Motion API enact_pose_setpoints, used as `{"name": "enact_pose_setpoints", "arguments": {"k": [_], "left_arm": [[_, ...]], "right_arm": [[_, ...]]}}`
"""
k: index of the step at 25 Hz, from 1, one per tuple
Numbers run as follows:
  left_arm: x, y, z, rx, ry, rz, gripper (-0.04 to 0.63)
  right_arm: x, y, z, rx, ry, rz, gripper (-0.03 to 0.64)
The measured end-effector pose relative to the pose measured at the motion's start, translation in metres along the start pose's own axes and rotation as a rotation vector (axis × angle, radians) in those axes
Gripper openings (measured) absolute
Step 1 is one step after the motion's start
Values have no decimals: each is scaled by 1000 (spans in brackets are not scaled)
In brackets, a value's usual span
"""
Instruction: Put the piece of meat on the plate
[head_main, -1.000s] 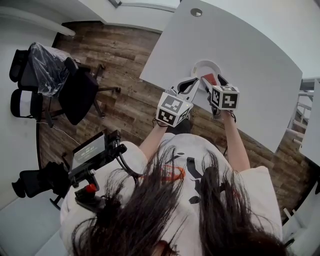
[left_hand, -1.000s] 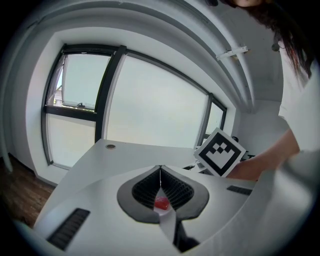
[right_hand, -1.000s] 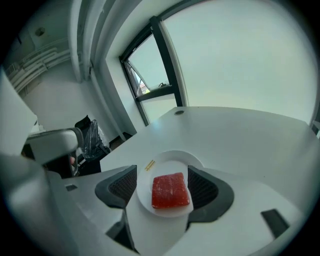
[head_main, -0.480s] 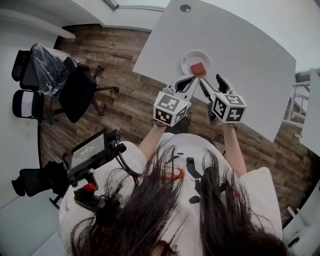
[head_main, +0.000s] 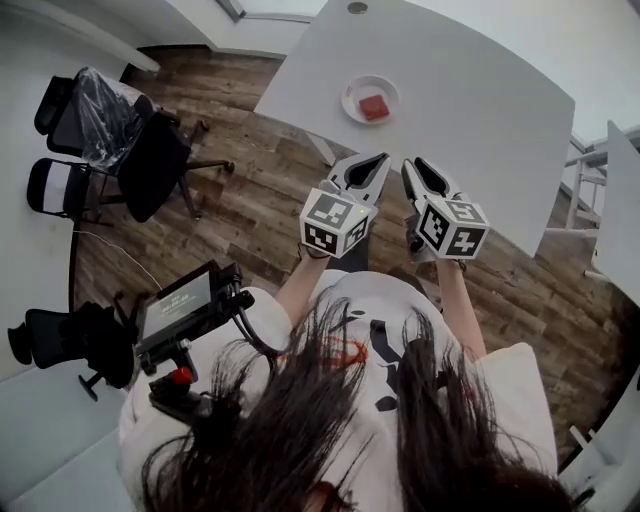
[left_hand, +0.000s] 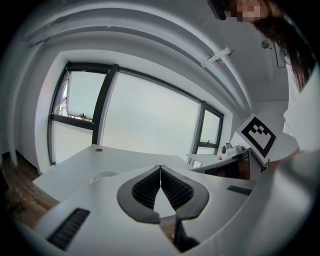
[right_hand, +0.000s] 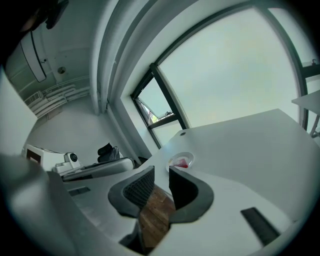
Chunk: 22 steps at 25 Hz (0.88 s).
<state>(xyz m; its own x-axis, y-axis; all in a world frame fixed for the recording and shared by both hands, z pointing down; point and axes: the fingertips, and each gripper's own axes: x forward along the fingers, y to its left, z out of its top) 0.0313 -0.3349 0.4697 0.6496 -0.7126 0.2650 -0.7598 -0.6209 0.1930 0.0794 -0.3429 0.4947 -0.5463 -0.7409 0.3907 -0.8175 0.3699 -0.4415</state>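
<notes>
The red piece of meat lies on the small white plate near the near edge of the white table. Both grippers hang over the wood floor, well back from the plate. My left gripper is shut and empty, its tips touching. My right gripper has just been closing; its jaws stand drawn in to a narrow slit with nothing between them. The right gripper view shows the plate and meat ahead on the table.
Dark office chairs, one wrapped in plastic, stand on the floor at the left. A monitor rig hangs at the person's left side. The table's near edge runs diagonally just ahead of the grippers.
Both grippers have drawn back from the plate toward the person and risen. The meat stays on the plate. The right jaws, spread wide before, have come together.
</notes>
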Motion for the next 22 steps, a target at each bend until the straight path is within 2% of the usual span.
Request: {"name": "enact_pose_setpoints", "arguments": {"k": [6,12,17,22], "left_arm": [[-35,-71,-33,-25,-9,32,6],[-70,-116,-64,-4,37,60,6],[-103,-121,-77,6,74,102,6],[-123,-117,-90,-25,98,130,6]], "right_arm": [[-64,15,-35,-22,15,73,100],[-101,17,-68,14,33,119,100],[-113,29,-84,76,16,135,100],[-122,38,-96,67,19,118,100]]}}
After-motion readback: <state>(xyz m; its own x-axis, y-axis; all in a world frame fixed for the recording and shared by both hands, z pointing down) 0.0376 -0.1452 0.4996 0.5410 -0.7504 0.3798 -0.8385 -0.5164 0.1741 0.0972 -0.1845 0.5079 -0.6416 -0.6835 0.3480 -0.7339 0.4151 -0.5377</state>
